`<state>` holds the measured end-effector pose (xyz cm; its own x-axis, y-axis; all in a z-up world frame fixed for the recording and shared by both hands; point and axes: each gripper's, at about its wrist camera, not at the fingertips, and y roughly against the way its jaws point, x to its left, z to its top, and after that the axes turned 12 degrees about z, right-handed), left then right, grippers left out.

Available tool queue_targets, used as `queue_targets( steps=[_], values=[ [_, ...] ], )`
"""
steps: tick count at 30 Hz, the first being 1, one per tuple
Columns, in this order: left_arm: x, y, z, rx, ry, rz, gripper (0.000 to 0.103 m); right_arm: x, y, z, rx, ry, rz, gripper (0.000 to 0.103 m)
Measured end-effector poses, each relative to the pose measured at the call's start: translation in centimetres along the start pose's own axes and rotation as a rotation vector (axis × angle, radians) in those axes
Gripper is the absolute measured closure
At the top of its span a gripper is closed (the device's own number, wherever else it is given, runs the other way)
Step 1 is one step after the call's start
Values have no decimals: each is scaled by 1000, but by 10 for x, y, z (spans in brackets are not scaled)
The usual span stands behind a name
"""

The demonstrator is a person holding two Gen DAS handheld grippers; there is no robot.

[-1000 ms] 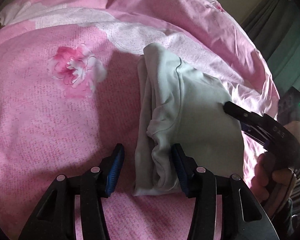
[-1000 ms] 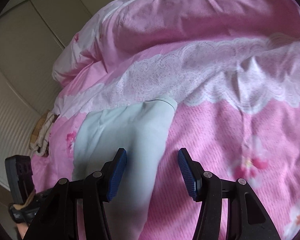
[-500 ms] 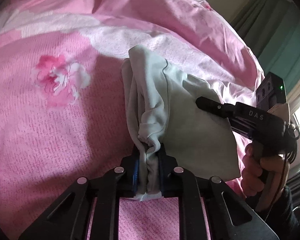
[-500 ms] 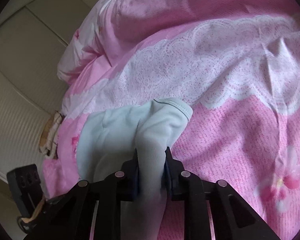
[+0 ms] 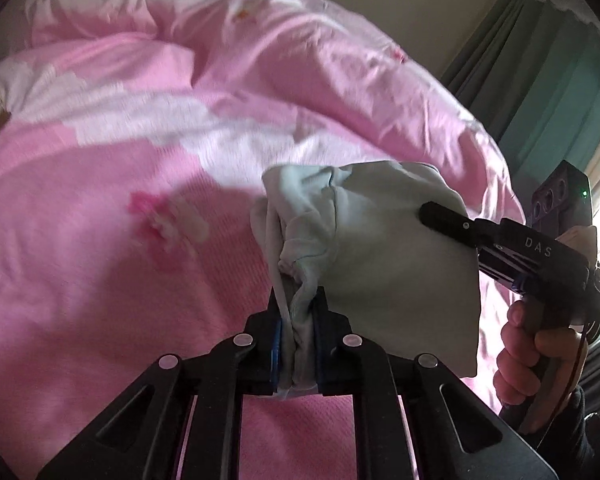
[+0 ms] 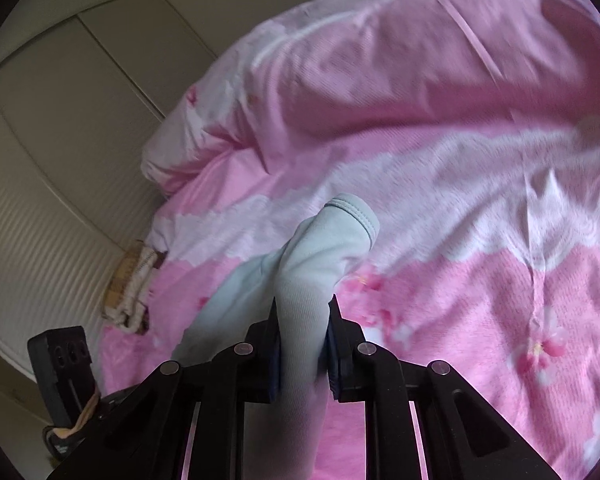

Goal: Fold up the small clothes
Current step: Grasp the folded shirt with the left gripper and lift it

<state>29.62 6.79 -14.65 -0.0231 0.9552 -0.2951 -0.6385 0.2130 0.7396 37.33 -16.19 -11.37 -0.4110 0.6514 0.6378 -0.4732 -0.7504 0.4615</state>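
A small pale grey-green garment (image 5: 380,248) hangs lifted above the pink bed, held by both grippers. My left gripper (image 5: 298,312) is shut on its bunched near edge. My right gripper (image 6: 303,320) is shut on the other edge; the garment (image 6: 324,248) rises between its jaws with a stitched hem at the top. The right gripper also shows in the left wrist view (image 5: 440,216), reaching in from the right against the cloth.
A pink floral duvet (image 5: 120,208) covers the bed, bunched up at the back (image 6: 380,80). A folded beige and white cloth (image 6: 130,284) lies at the bed's left edge by a wardrobe (image 6: 60,120). Green curtains (image 5: 540,100) hang at the right.
Both grippers closed on the garment's edges and have raised it off the duvet. It now hangs between them, higher than half a second ago.
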Motion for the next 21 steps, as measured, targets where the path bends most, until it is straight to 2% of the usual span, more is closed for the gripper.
queue_targets(
  steps=[5,10,18,21],
  values=[
    [25,45,12,-42,5,2,89,50,-4,8,-21,39,32,84],
    [73,93,31,-88,21,27,89,109,-29,11,-36,72,83,84],
    [182,156,82,-151,53,120,89,218,-126,27,-19,117,207,84],
    [233,183,112,-196,46,193,89,261,-173,42,-10,149,251,84]
  ],
)
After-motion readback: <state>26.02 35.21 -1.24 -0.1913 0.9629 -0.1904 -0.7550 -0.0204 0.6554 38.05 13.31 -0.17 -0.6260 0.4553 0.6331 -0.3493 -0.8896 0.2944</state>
